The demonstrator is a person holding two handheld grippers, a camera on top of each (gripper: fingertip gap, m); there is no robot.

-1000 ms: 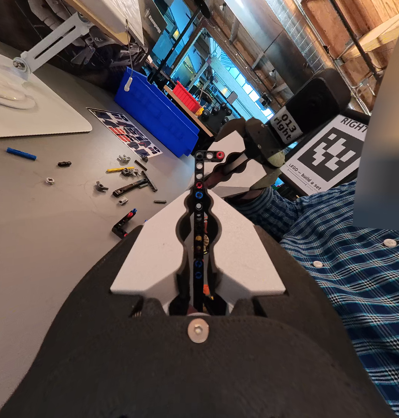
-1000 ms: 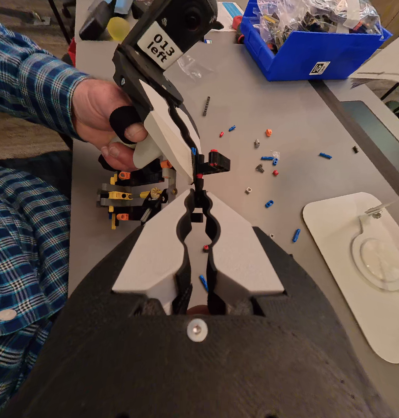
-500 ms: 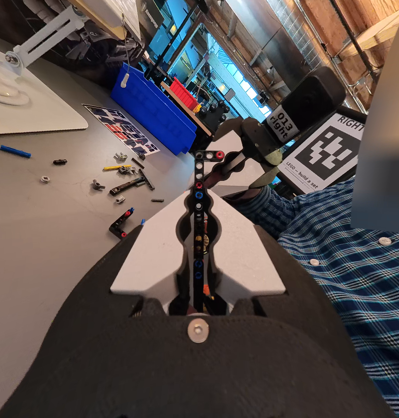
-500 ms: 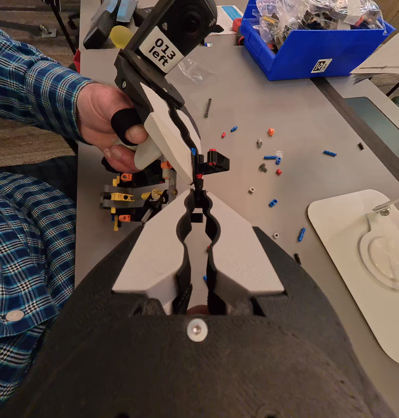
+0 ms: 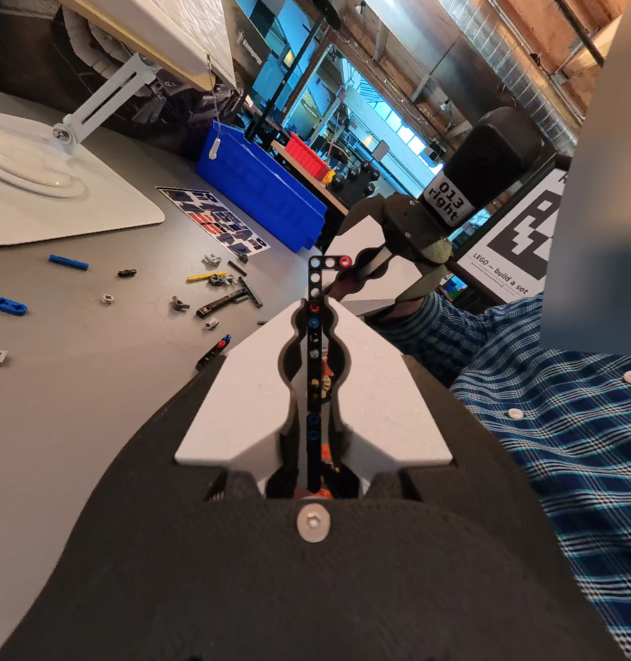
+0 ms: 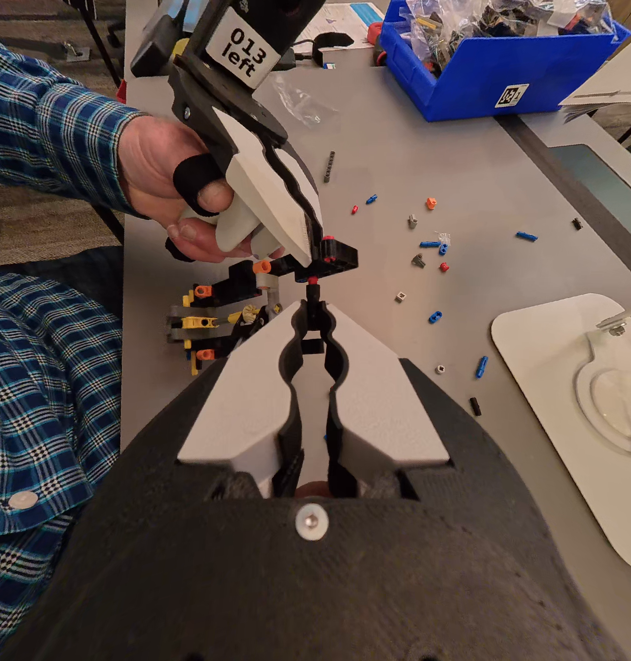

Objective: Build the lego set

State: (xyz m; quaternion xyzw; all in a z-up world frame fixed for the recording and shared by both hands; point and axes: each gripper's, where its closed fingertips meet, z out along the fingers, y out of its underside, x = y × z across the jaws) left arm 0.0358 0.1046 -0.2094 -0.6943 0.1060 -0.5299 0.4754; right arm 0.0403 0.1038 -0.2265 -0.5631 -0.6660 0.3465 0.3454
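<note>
Left gripper [image 5: 314, 307]: jaws closed on a long black beam [image 5: 314, 357], an L-shaped piece with pin holes along its length and red and blue pins seated in several; its short arm projects past the tips with 1 red pin at the end. Right gripper [image 6: 312, 307]: jaws closed on a small black connector [image 6: 312, 298] whose red tip touches the underside of the beam's short arm [image 6: 328, 259]. Step in hand, as judged: pressing this connector into a hole of the beam, both pieces held in the air above the table [image 6: 449, 168]. To do it well: keep the connector square to the hole, push along its axis only, brace the beam firmly with the left gripper so it does not pivot, and stop once the parts sit flush. Risk: a skewed push may twist the small piece out of the tips. Beyond: partial build [image 6: 217, 314] in black, yellow, grey and orange on the table, just behind the left gripper; loose pins [image 6: 435, 245] scattered to the right; blue bin [image 6: 485, 82] of bagged parts at the far edge; white pad [image 6: 542, 357] at right.
</note>
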